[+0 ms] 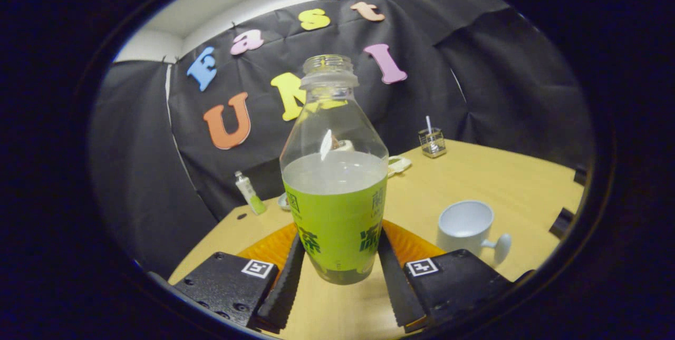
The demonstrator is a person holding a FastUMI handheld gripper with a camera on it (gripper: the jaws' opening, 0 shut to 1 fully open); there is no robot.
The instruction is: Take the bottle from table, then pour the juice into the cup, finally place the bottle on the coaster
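Note:
A clear, uncapped bottle (337, 213) with a green label stands upright between my fingers, about half full of pale juice. My gripper (340, 237) is shut on its lower part, one finger pressed against each side of the label. An orange coaster (269, 249) lies on the wooden table (474, 176) just behind the bottle's base, showing on both sides of it. I cannot tell whether the base rests on the table or hangs just above it. A white cup (466, 226) with its handle toward me stands to the right of the coaster, beyond my right finger.
Near the booth wall are a small tube with a green end (250, 193), a small dish (283, 202), a pale flat item (399, 164) and a wire holder with a straw (432, 142). A dark object (561, 221) sits at the table's right edge.

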